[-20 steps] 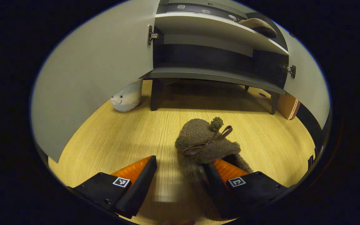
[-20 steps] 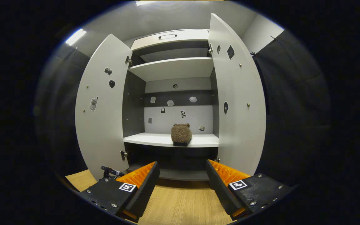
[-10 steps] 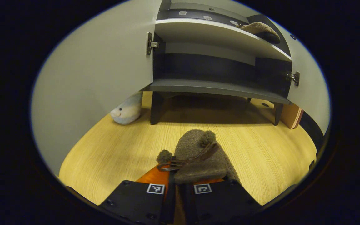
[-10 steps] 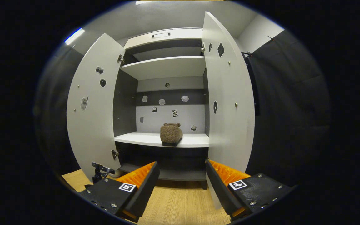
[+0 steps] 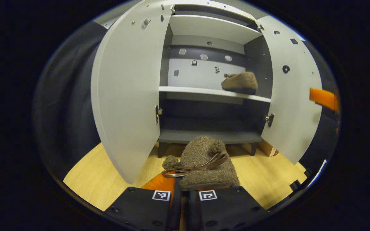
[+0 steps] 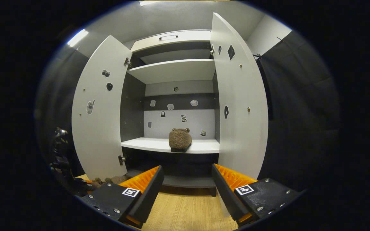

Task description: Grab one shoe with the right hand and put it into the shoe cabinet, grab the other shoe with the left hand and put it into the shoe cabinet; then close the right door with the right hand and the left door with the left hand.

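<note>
Our left tongs (image 5: 182,192) are clenching a fuzzy brown slipper (image 5: 204,160) with pompoms. Our right tongs (image 6: 186,186) are hanging released, facing its rounded twin (image 6: 180,140) on the cabinet's flat white shelf (image 6: 204,147).

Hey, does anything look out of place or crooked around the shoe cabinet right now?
Nothing stands out. One slipper sits flat on the middle shelf, both doors are open, and the left tongs hold the other slipper in front of the cabinet.

Ahead of you, the cabinet's middle shelf (image 6: 201,147) carries one fuzzy brown slipper (image 6: 180,140), sitting right of centre. Below, the wood floor (image 5: 268,175) holds the cabinet's dark legs (image 5: 253,149) and a brown box (image 5: 266,148) beside them.
</note>
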Demonstrator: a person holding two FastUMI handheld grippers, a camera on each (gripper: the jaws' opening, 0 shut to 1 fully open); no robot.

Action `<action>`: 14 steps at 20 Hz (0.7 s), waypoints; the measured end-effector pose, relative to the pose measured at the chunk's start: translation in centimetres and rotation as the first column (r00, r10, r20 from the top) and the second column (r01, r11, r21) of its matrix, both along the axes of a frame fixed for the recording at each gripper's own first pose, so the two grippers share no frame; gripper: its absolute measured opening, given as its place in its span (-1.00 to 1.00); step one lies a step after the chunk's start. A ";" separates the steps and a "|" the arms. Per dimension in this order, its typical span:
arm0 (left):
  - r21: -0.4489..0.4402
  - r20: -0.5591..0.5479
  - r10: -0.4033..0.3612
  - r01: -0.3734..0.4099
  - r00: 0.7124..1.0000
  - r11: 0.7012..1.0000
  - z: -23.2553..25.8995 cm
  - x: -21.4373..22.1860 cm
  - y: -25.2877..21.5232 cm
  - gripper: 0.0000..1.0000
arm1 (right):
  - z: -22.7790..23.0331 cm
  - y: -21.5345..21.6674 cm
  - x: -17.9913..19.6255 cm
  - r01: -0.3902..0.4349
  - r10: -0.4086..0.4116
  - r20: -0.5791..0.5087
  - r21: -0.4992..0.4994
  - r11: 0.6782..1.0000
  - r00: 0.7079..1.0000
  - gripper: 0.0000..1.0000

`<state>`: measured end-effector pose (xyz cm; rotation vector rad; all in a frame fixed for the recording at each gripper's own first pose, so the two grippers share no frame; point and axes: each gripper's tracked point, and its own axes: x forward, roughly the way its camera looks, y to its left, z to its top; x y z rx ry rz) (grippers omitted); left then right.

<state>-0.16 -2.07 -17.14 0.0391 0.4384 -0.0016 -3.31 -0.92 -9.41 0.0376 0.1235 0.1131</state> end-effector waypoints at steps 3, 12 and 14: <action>0.015 0.095 -0.018 0.017 0.995 1.000 8.0 4.3 -2.0 -0.64 | 0.4 -0.2 -0.7 0.001 0.000 0.004 -0.003 1.000 1.000 0.85; 0.016 0.194 -0.048 0.046 0.980 0.999 17.4 24.3 -4.5 -0.64 | 2.3 -1.8 -2.3 0.055 -0.055 0.018 0.024 0.998 0.998 0.85; -0.005 0.140 -0.038 0.039 0.989 0.999 15.9 28.8 -4.9 -0.63 | 2.3 -2.3 -2.7 0.069 -0.070 0.015 0.025 0.997 0.997 0.85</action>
